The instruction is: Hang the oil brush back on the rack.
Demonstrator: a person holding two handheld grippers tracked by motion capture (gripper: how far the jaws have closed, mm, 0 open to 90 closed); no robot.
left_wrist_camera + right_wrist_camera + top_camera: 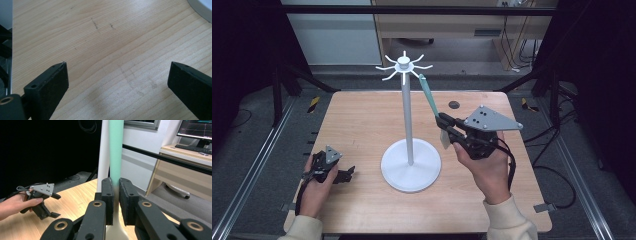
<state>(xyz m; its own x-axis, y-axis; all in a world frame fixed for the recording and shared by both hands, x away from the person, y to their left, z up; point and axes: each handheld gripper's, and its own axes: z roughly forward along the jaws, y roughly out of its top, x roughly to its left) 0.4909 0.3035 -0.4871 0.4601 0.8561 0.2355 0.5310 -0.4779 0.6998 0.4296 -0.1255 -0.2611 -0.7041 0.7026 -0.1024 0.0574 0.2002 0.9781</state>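
A white stand (408, 120) with a round base (410, 167) and a ring of hooks (404, 65) at its top rises from the middle of the wooden table (362, 120). My right gripper (443, 121) is shut on a utensil with a teal handle (428, 96) and a whitish lower end (445, 140). The handle points up, its tip close under the right-hand hooks. In the right gripper view the jaws clamp the teal handle (116, 150) just in front of the white pole (103, 152). My left gripper (346, 175) rests on the table left of the base, open and holding nothing (117, 75).
The stand's white base edge (202, 7) lies at the top right of the left gripper view. A small dark disc (454, 104) sits on the table's far side. A desk with a monitor (197, 130) stands beyond the table. Black frame bars surround the table.
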